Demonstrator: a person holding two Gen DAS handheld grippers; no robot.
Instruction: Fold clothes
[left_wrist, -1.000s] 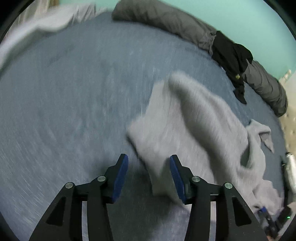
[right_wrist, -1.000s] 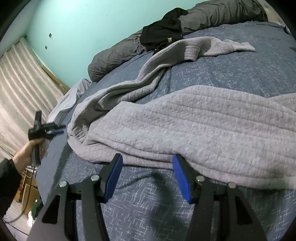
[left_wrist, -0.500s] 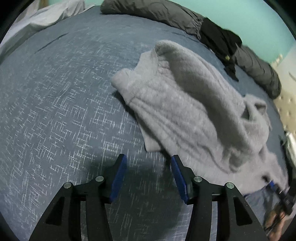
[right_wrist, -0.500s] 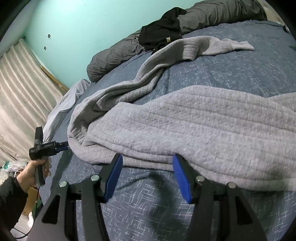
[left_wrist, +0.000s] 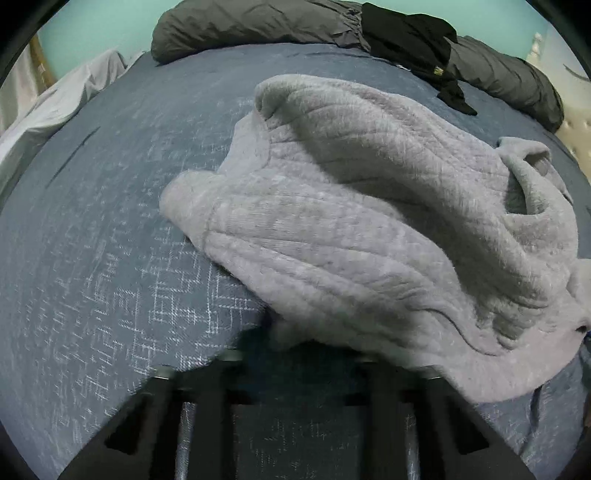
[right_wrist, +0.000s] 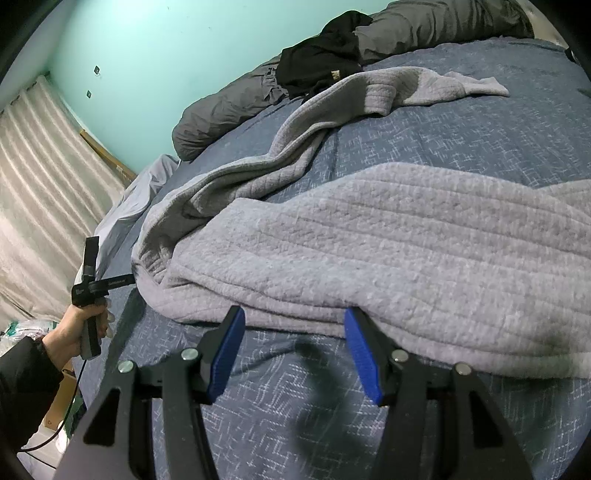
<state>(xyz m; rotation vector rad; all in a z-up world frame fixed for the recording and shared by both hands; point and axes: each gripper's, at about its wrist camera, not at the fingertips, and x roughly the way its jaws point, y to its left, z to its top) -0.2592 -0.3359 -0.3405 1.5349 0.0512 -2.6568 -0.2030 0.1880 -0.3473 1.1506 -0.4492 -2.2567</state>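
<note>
A grey quilted sweater (left_wrist: 369, 221) lies crumpled on the blue bedspread (left_wrist: 92, 258). My left gripper (left_wrist: 299, 350) is at the sweater's near corner, and its jaws are closing with the hem between them. The cloth and blur hide its pads. In the right wrist view the left gripper (right_wrist: 125, 282), held by a hand (right_wrist: 77, 328), meets the sweater's (right_wrist: 406, 251) left edge. My right gripper (right_wrist: 293, 317) stands open at the near hem, its blue pads (right_wrist: 227, 350) just short of the cloth, holding nothing. One sleeve (right_wrist: 424, 86) stretches toward the pillows.
Dark grey pillows (left_wrist: 251, 26) line the head of the bed, with a black garment (left_wrist: 413, 48) lying on them. A pale sheet (left_wrist: 55, 107) hangs off the far side. A curtain (right_wrist: 40, 184) and teal wall (right_wrist: 166, 55) stand beyond the bed.
My left gripper has come in low to the sweater's near corner and its jaws have drawn together over the hem. The right gripper has stayed put, still open.
</note>
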